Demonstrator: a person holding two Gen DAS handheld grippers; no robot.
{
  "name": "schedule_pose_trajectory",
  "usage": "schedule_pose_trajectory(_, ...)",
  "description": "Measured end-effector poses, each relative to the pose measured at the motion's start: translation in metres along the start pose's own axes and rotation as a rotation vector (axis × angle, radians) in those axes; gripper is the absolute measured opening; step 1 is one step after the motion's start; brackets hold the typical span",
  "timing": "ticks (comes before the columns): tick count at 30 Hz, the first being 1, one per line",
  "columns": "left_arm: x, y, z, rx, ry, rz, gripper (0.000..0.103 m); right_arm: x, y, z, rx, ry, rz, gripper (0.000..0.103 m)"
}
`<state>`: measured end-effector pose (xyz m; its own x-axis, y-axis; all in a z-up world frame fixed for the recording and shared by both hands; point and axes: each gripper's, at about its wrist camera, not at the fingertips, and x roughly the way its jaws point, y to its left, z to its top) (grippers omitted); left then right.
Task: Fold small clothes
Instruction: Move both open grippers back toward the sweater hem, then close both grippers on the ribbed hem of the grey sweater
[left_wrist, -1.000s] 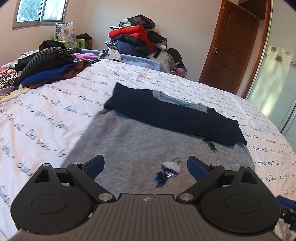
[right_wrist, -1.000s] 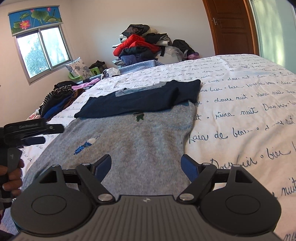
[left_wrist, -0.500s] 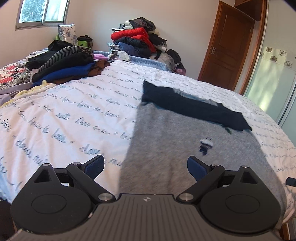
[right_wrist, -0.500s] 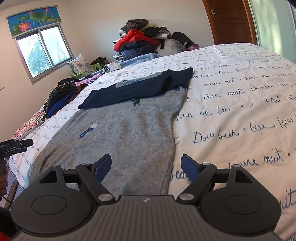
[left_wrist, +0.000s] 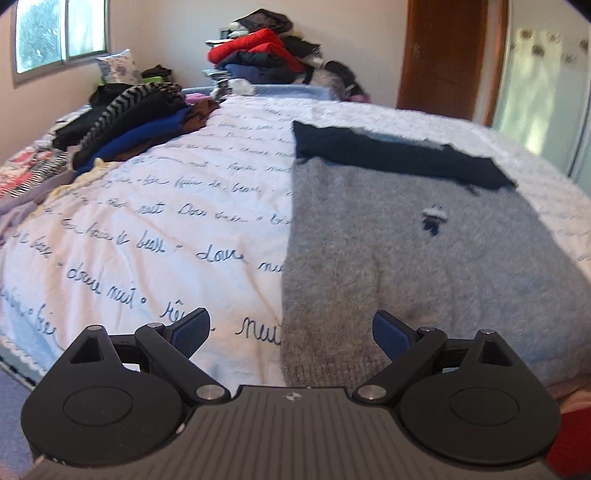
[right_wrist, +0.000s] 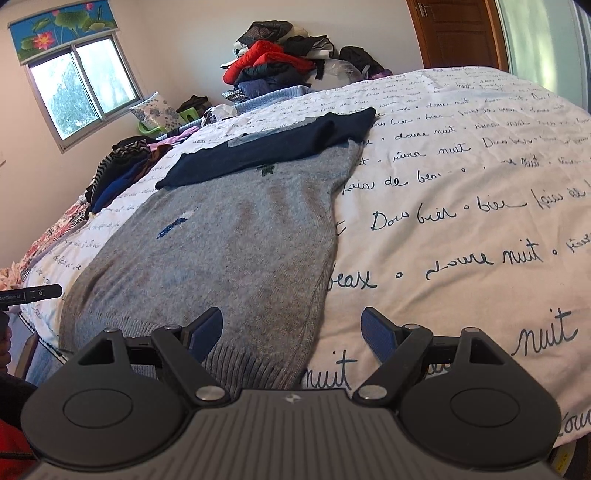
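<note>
left claw (right_wrist: 29, 293) visible only right view

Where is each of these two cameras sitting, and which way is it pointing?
Left wrist: on the left gripper, looking along the bed over the grey sweater's left hem corner; only its open fingers show.
Right wrist: on the right gripper, over the sweater's right hem corner; the left gripper appears at far left.
Shared: sweater, bed, clothes pile.
</note>
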<state>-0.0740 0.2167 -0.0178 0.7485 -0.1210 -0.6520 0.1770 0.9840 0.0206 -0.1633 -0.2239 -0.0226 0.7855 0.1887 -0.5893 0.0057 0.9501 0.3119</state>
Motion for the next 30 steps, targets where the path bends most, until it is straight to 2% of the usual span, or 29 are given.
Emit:
schedule_pose_trajectory(2, 0.003, -0.006, -0.001, -0.008, 0.017, 0.029, 0.093, 0.001, 0.007, 0.000, -0.020, -0.001, -0.025, 0.083)
schedule_pose_trajectory(7, 0.003, -0.020, -0.009, 0.010, 0.051, 0.030, 0.094, 0.001, 0.025, -0.003, -0.044, -0.002, -0.070, 0.083)
schedule_pose_trajectory(11, 0.007, -0.027, -0.014, 0.036, 0.091, 0.037, 0.095, 0.003, 0.032, -0.004, -0.048, 0.006, -0.063, 0.083)
schedule_pose_trajectory(16, 0.004, -0.022, -0.018, 0.040, 0.112, -0.037, 0.094, 0.006, 0.024, -0.006, 0.004, 0.033, -0.062, 0.083)
schedule_pose_trajectory(22, 0.000, -0.011, -0.024, 0.062, 0.108, -0.111, 0.078, -0.007, -0.004, -0.005, 0.111, 0.025, 0.036, 0.083)
schedule_pose_trajectory(26, 0.006, -0.002, -0.027, 0.040, 0.142, -0.123, 0.060, -0.009, -0.014, -0.006, 0.122, 0.034, 0.064, 0.082)
schedule_pose_trajectory(30, 0.007, 0.010, -0.027, -0.010, 0.159, -0.185, 0.046, -0.010, -0.020, -0.008, 0.129, 0.047, 0.099, 0.082)
